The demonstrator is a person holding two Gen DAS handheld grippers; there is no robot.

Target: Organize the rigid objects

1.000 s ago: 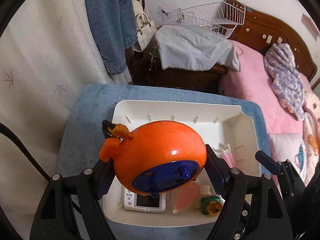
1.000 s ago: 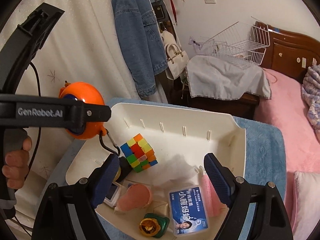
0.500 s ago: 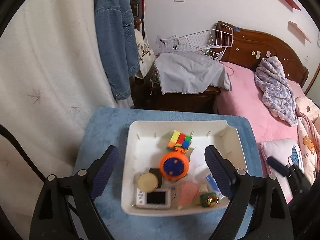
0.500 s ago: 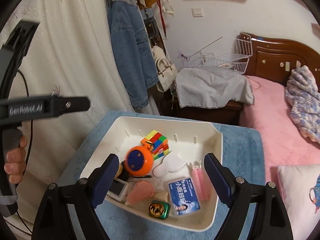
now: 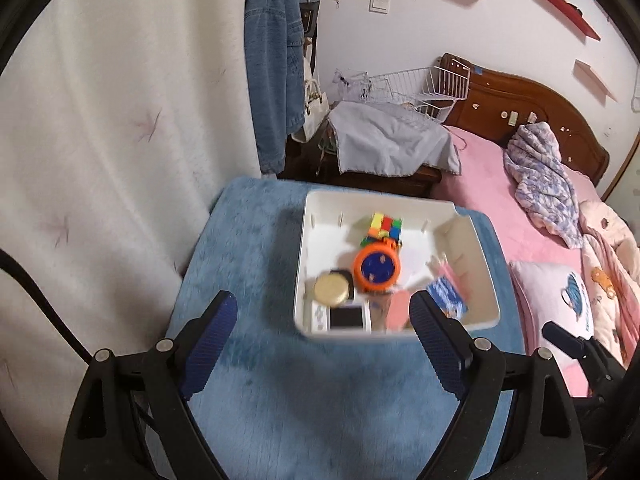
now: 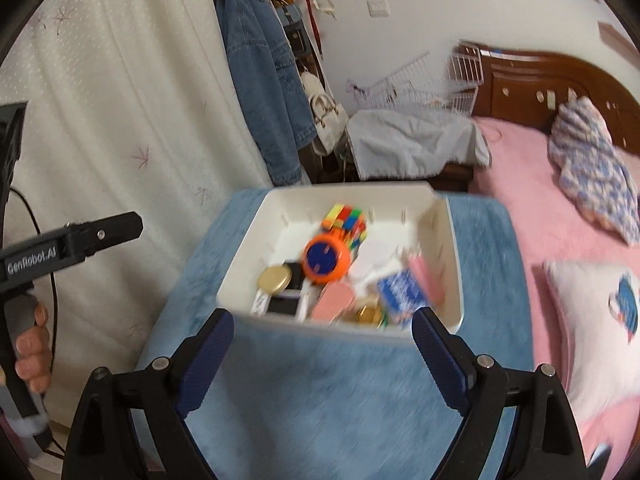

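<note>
A white bin [image 5: 304, 264] [image 6: 452, 240] sits on a blue fuzzy mat [image 5: 320, 400] [image 6: 340, 392]. In it lie an orange round toy with a blue face [image 5: 377, 268] [image 6: 326, 258], a colour cube [image 5: 385, 226] [image 6: 346, 218], a gold lid [image 5: 331, 289] [image 6: 274, 279], a small white screen device [image 5: 340, 317], a pink piece and a blue card [image 5: 446, 298] [image 6: 400, 292]. My left gripper [image 5: 324, 340] is open and empty, in front of the bin. My right gripper [image 6: 320, 344] is open and empty, also in front of the bin.
A white curtain [image 5: 100, 140] hangs at the left. A denim jacket [image 5: 272, 60] hangs behind the mat. A nightstand with a grey cloth [image 5: 392, 140] and a wire basket [image 5: 420, 88] stands behind. A pink bed [image 5: 520, 208] lies at the right.
My left gripper has let go of the orange toy, which now lies in the bin. Both grippers have pulled back from the bin toward the near side of the mat.
</note>
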